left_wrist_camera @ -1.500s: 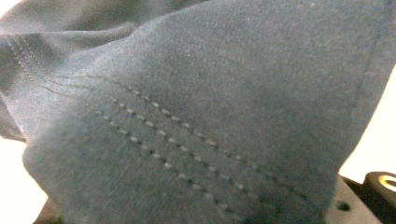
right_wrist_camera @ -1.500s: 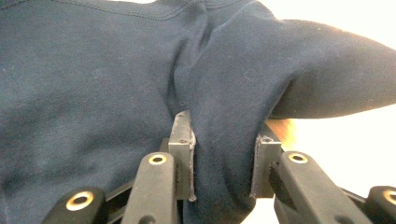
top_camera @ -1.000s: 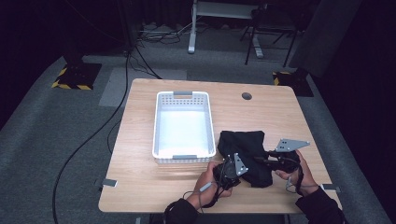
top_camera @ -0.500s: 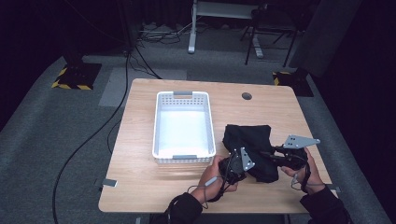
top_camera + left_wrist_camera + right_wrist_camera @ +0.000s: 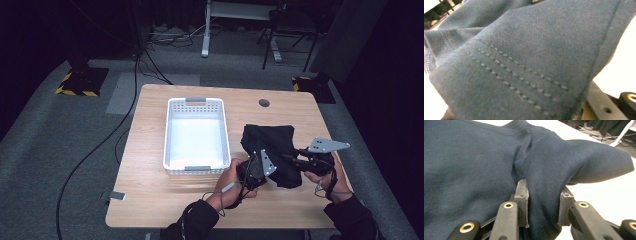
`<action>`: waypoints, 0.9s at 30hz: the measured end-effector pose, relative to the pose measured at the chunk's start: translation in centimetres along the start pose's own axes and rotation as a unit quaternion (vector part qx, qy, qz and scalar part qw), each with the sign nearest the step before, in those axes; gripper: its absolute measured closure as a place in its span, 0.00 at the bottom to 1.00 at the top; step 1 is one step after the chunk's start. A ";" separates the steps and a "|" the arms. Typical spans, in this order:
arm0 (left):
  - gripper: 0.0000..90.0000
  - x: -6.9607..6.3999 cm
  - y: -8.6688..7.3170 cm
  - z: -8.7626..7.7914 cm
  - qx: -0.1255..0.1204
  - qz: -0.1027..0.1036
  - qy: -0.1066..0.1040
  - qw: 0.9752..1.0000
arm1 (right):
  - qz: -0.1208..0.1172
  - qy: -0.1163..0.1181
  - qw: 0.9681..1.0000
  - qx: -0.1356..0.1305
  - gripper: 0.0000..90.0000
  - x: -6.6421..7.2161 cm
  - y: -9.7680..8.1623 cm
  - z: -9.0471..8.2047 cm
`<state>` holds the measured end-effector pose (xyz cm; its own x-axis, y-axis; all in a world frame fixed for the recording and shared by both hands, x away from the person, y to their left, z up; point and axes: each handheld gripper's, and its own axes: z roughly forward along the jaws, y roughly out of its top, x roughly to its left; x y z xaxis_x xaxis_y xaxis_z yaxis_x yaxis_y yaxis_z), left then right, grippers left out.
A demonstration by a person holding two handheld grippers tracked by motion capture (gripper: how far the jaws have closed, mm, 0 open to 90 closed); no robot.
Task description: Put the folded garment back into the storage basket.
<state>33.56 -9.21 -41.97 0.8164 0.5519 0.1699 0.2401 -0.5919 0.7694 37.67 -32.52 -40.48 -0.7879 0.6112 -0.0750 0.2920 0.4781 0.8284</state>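
A dark navy garment hangs bunched over the table's front right, held between both grippers. My left gripper grips its near left edge. In the left gripper view the stitched cloth drapes over the jaws and hides them. My right gripper holds the near right side. In the right gripper view its two pads pinch a fold of the garment, with my right gripper shut on it.
A white plastic basket stands empty at the table's middle, left of the garment. The wooden table has a round cable hole at the back right. A small grey tag sits at the front left edge.
Both grippers have risen with the garment, lifting its near edge off the table. The cloth now hangs higher and more bunched.
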 end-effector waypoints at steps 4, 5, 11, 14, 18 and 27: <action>0.77 0.3 0.4 -0.2 -0.001 0.001 0.006 1.000 | -0.003 -0.005 1.000 0.002 0.76 -0.1 0.7 0.0; 0.77 0.4 0.5 -0.2 -0.002 0.000 0.007 1.000 | -0.004 -0.007 1.000 0.002 0.76 -0.1 0.8 0.0; 0.77 1.0 0.9 -0.9 -0.010 0.000 0.016 1.000 | -0.012 -0.013 1.000 -0.006 0.76 -0.1 2.0 -0.2; 0.77 1.2 1.1 -1.2 -0.013 -0.001 0.019 1.000 | -0.017 -0.016 1.000 -0.009 0.76 0.0 2.5 -0.2; 0.77 1.6 1.2 -1.6 -0.017 -0.002 0.026 1.000 | -0.020 -0.017 1.000 -0.014 0.76 0.0 3.1 -0.1; 0.77 2.2 1.3 -2.4 -0.021 -0.006 0.035 0.999 | -0.030 -0.017 0.999 -0.018 0.76 0.2 4.4 0.1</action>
<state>34.42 -7.38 -39.10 0.7745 0.5994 0.2021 0.2256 -0.5603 0.7970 38.86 -30.25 -36.94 -0.7843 0.6036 -0.1433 0.2242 0.4911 0.8417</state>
